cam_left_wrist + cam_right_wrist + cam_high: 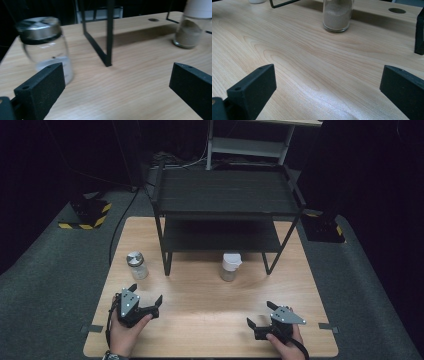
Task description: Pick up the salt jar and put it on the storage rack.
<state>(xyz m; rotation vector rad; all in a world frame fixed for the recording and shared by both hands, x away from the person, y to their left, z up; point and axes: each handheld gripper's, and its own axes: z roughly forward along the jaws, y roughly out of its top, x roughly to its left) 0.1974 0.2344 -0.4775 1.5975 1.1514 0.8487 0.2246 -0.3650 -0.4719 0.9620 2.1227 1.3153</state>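
A clear glass jar with a metal lid (136, 265) (45, 47) stands on the wooden table (210, 295) at the left, beside the shelf's front left leg. A white-capped jar of tan powder (230, 266) (191, 27) (337, 15) stands under the front edge of the black two-tier shelf (225, 195). My left gripper (146, 296) (117, 85) is open near the table's front left, just short of the metal-lid jar. My right gripper (261, 314) (328, 86) is open at the front right, with bare table between its jaws.
The shelf's thin black legs (108, 35) stand on the table between the two jars. A round hole (397, 10) is cut in the tabletop behind the powder jar. Grey carpet (50, 270) surrounds the table, and a white rack (250, 145) stands behind.
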